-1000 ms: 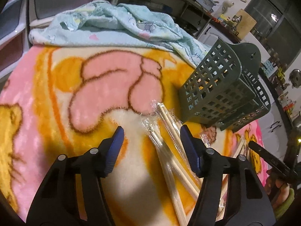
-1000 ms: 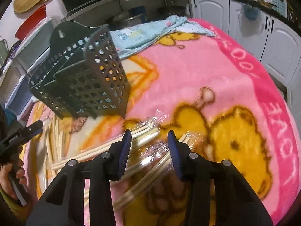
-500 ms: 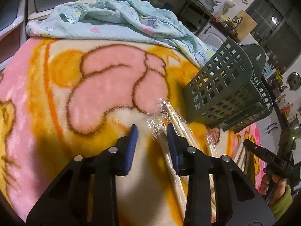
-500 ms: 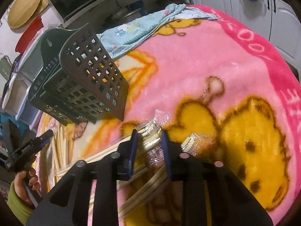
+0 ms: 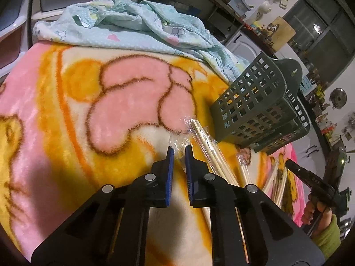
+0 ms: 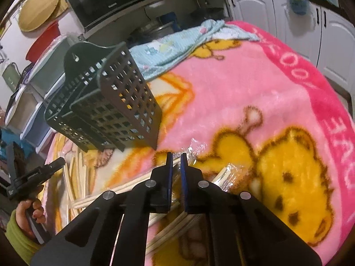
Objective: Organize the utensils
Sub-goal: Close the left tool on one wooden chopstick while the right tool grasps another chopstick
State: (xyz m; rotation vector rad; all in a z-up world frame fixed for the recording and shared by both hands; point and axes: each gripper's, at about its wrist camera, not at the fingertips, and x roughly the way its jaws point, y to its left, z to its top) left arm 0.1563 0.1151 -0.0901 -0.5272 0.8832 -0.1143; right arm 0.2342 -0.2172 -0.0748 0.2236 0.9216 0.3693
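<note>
Kitchen setting: white cabinet doors [image 6: 250, 11] and a black microwave [image 6: 106, 0] stand beyond your right gripper [image 6: 175, 157]; stacked drawers sit to the far left of it. Work surface: a fleecy pink and yellow cartoon blanket [image 5: 66, 115], with a crumpled pale blue cloth [image 5: 137, 28] lying past your left gripper [image 5: 179, 149].

Item one: a dark green lattice utensil holder [image 5: 257, 106], rigid plastic with square holes, tipped over on the blanket ahead and right of your left fingers, ahead and left of your right ones.

Item two: wrapped chopsticks [image 5: 210, 146], pale wooden pairs in crinkled clear sleeves, strewn beneath and beside both sets of fingers.

Your left blue pads [image 5: 170, 159] stand nearly together, pinching the tip of one clear sleeve. Your right pads [image 6: 169, 168] are likewise drawn close, nipping crumpled wrapper over a pair.
</note>
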